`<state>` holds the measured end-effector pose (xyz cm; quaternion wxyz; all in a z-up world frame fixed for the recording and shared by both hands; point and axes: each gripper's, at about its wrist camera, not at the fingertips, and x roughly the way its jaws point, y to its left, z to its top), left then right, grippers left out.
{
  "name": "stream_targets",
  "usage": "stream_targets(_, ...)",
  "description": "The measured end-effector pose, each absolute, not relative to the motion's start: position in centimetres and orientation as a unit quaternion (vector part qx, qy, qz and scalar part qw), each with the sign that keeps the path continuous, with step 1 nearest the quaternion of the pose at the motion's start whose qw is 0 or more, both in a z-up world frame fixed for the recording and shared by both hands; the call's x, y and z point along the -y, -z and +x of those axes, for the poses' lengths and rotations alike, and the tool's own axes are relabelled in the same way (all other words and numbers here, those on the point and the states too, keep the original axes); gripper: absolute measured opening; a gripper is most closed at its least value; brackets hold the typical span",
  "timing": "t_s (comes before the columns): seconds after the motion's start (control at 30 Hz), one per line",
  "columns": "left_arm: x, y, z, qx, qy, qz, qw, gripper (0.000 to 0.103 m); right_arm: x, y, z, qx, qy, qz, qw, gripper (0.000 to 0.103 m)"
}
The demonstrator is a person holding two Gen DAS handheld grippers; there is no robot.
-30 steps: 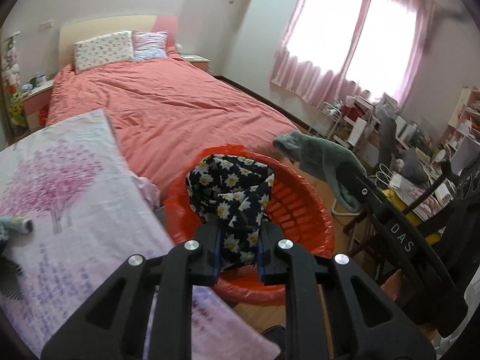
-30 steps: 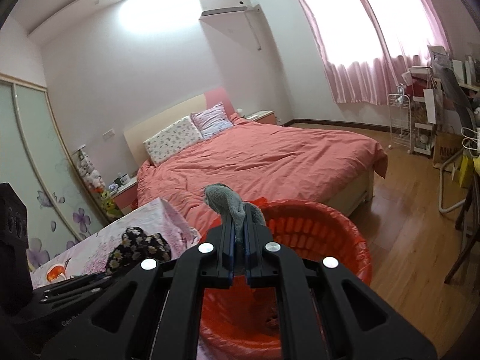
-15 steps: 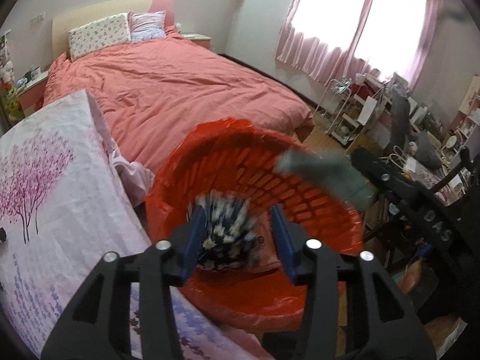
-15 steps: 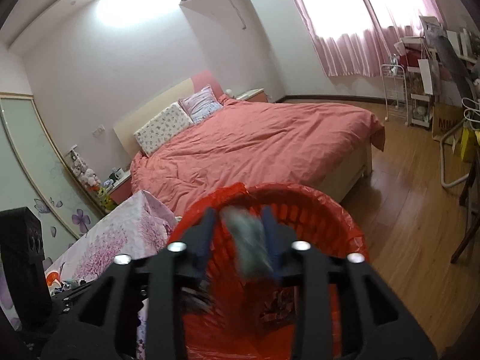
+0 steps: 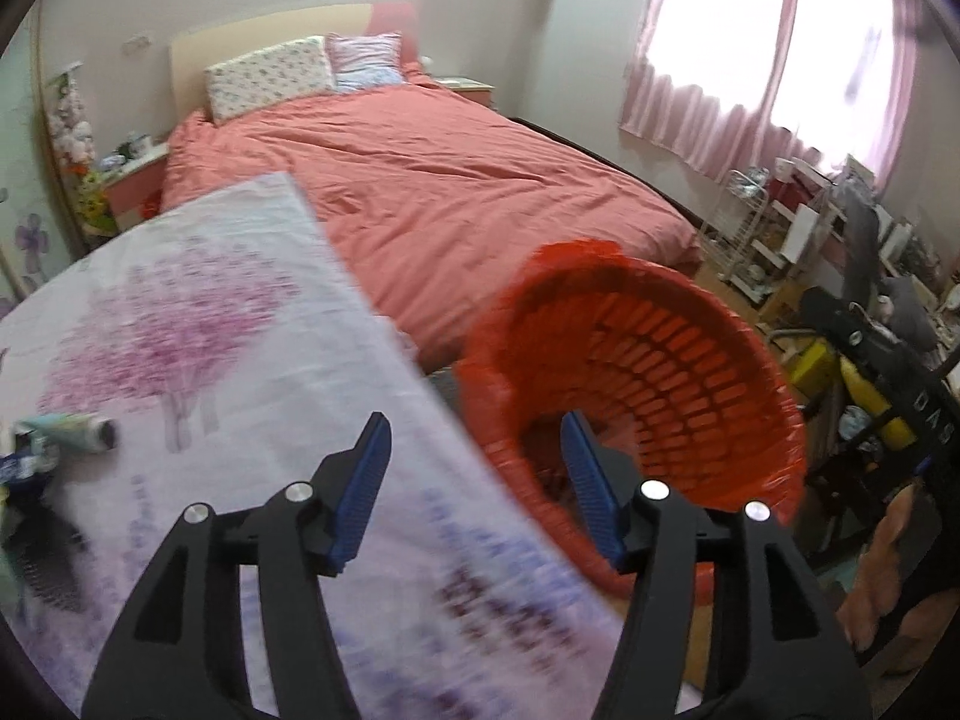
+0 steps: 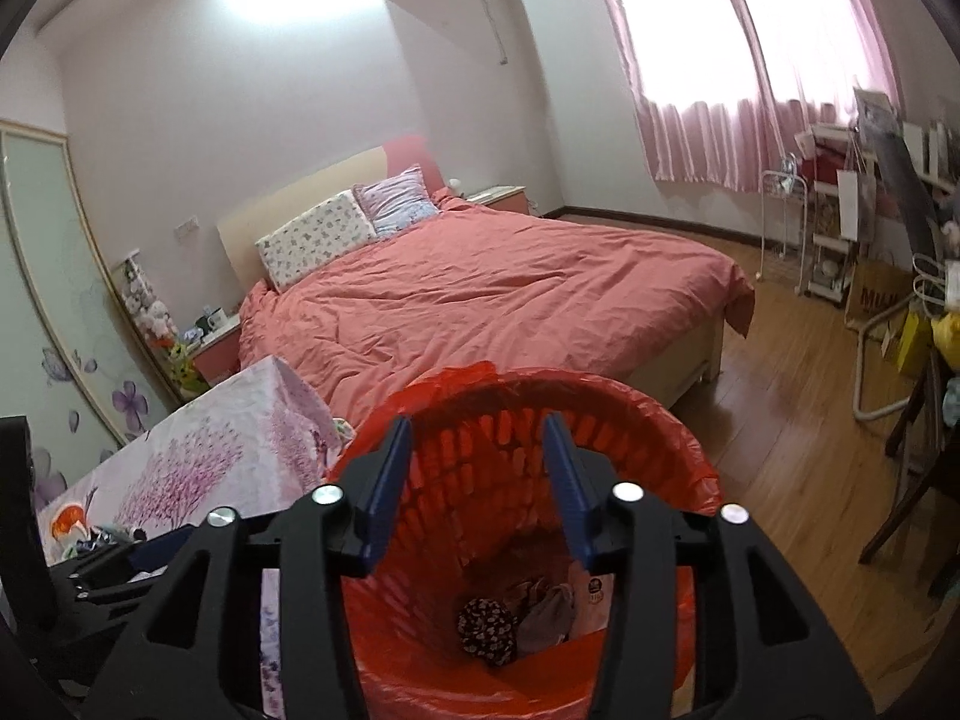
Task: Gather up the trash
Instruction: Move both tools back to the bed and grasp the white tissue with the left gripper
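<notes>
A red basket lined with a red bag (image 5: 708, 360) (image 6: 672, 414) stands beside the table. In the right wrist view, a dark daisy-print cloth (image 6: 487, 627) and a grey cloth (image 6: 549, 612) lie at its bottom with other scraps. My right gripper (image 6: 477, 480) is open and empty above the basket's mouth. My left gripper (image 5: 474, 486) is open and empty over the table's edge, its right finger in front of the basket. More small items (image 5: 66, 435) lie on the table at the far left.
The table has a pink tree-print cloth (image 5: 180, 330). A bed with a coral cover (image 5: 432, 180) lies behind. A cluttered desk, rack and chair (image 5: 870, 312) stand at the right on a wooden floor (image 6: 810, 420).
Both grippers opened and let go of their cloths, which dropped into the basket. The left gripper swung left towards the table.
</notes>
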<state>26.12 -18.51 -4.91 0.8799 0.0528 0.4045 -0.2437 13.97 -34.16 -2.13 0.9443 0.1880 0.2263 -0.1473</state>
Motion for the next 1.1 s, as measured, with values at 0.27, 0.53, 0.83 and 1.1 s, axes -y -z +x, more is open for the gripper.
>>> stream_targets(0.27, 10.0, 3.6, 25.2, -0.39, 0.179, 0.04, 0.902, 0.064, 28.6, 0.6, 14.8, -0.233, 0.104, 0.143, 0.956, 0.048)
stream_targets(0.53, 0.6, 2.3, 24.4, -0.376, 0.107, 0.008, 0.92, 0.066, 21.9, 0.1, 16.0, -0.252, 0.04, 0.104, 0.961, 0.054)
stream_targets(0.83, -13.0, 2.2, 24.3, -0.361, -0.029, -0.026, 0.932, 0.077, 13.7, 1.4, 17.6, -0.288, -0.036, 0.058, 0.955, 0.054)
stream_targets(1.1, -22.7, 3.5, 25.8, -0.365, -0.121, -0.07, 0.92, 0.088, 8.7, 2.3, 18.9, -0.308, -0.073, 0.034, 0.948, 0.055)
